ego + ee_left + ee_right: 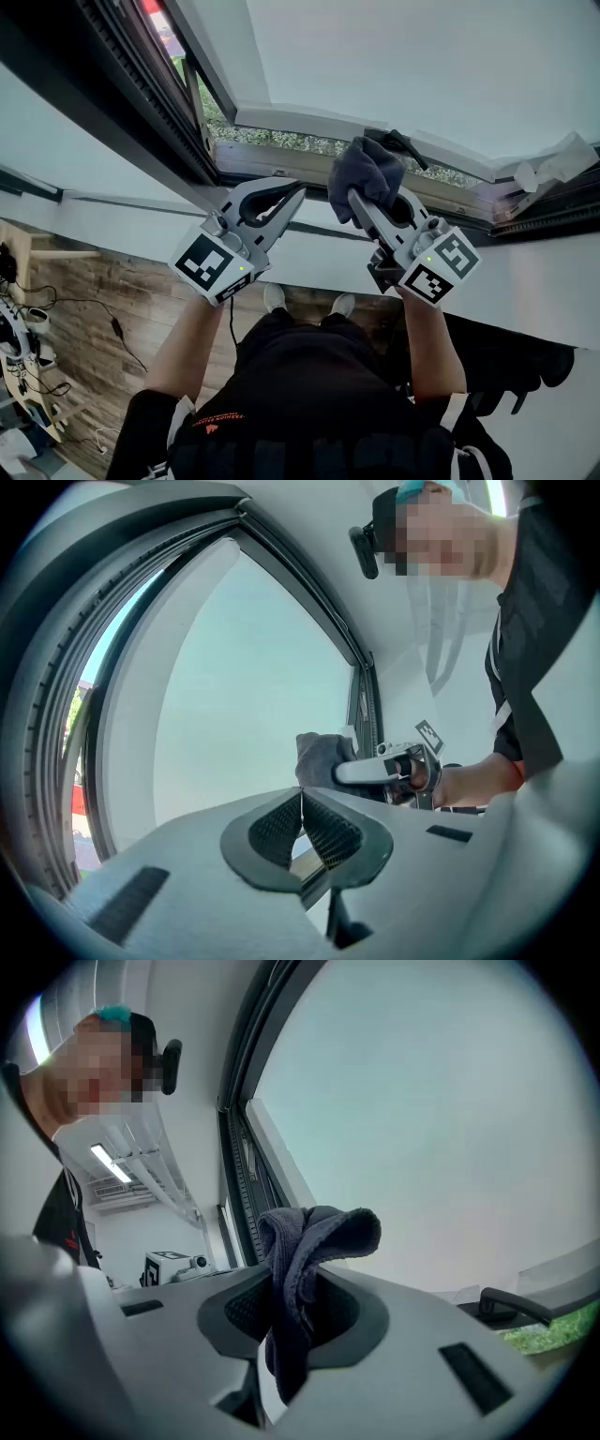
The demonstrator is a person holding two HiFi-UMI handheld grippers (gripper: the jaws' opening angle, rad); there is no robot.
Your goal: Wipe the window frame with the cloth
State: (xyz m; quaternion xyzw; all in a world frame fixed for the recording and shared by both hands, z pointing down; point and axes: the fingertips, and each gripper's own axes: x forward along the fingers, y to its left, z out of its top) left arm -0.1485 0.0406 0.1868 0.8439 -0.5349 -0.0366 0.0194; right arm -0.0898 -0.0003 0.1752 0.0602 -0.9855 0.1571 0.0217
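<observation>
Right fingers (239, 1314) clamp the cloth (314, 1241), perhaps touching the window frame (286, 120); left fingers (277, 832) together.

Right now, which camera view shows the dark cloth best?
The right gripper view: the dark cloth is large, central, clamped between the jaws. The head view shows it bunched from above; the left gripper view, only small.

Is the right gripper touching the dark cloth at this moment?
Touching. The right gripper view shows the cloth pinched between the jaws of the right gripper, with its folds bulging out above them.
</observation>
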